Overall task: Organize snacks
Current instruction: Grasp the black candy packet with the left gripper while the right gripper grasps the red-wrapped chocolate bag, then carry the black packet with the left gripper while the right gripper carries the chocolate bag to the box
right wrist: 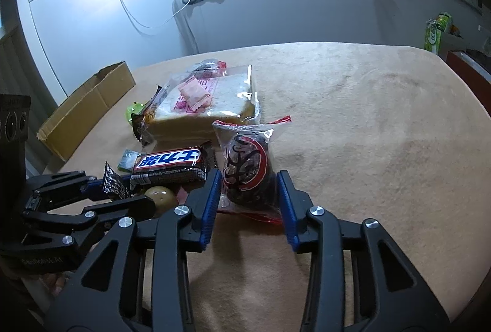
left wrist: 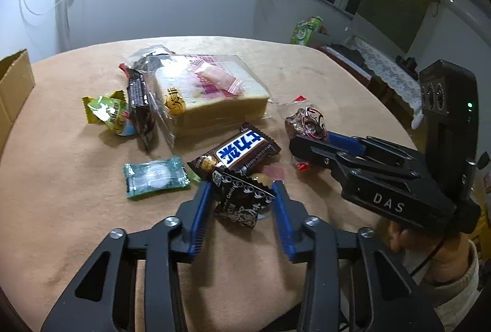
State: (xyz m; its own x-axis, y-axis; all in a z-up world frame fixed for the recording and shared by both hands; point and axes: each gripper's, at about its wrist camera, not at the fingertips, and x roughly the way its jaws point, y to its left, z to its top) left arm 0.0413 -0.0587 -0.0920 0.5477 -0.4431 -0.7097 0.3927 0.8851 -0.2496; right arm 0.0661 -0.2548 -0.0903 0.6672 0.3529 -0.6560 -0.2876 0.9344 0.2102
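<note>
A dark brown patterned snack packet lies at the near edge of the pile, and my left gripper is shut on it, one blue pad against each side. A round dark cake in a clear red-printed wrapper sits to its right; my right gripper is shut on it, pads touching both flanks. Just behind the brown packet lies a chocolate bar with a blue-and-white label. Sliced bread in a clear bag fills the middle of the beige table.
A mint-green candy, a yellow-green packet and a dark bar lie left of the bread. An open cardboard box stands at the table's left edge. A small round tan sweet sits between the grippers.
</note>
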